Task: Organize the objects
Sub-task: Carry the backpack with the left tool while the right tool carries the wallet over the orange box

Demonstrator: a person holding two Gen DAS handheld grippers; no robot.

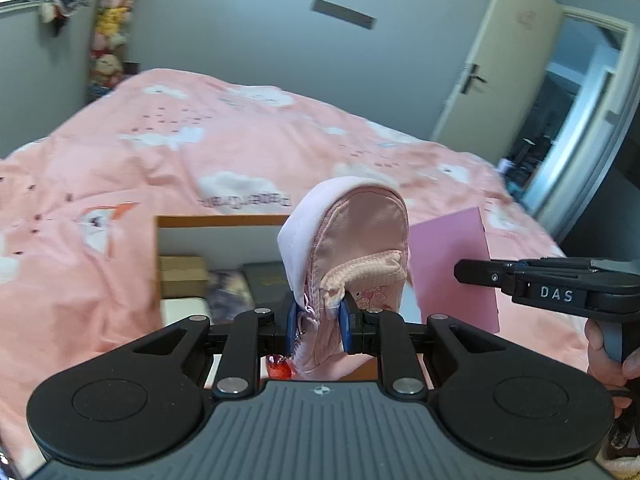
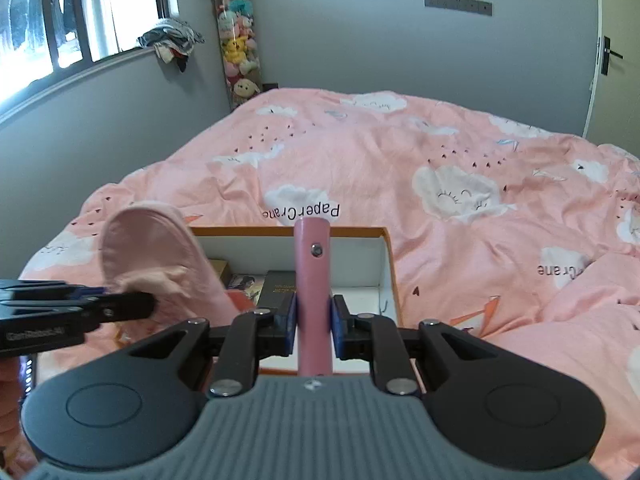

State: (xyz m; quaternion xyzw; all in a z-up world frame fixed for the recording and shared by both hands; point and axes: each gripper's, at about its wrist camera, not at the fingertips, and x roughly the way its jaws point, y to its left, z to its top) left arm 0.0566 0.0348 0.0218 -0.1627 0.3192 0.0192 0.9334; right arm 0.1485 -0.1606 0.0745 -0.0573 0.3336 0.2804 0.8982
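Observation:
My left gripper (image 1: 320, 322) is shut on the lower end of a small pink zip pouch (image 1: 352, 236), which stands up between the blue pads; a red charm (image 1: 279, 368) hangs below. The right wrist view shows that pouch (image 2: 152, 248) at left, in the left gripper (image 2: 142, 304). My right gripper (image 2: 314, 320) is shut on a flat pink case (image 2: 313, 276), seen edge-on with a metal stud. From the left wrist view the case (image 1: 452, 268) is a pink rectangle in the right gripper (image 1: 466, 274). Both are held above an open box (image 2: 386, 264).
The box has an orange rim (image 1: 224, 221) and white inner walls; inside lie a black box (image 2: 276, 286), a picture card (image 2: 244, 282) and a brown carton (image 1: 182, 276). It rests on a bed with a pink cloud-print duvet (image 2: 460, 152). A door (image 1: 496, 64) stands open at right.

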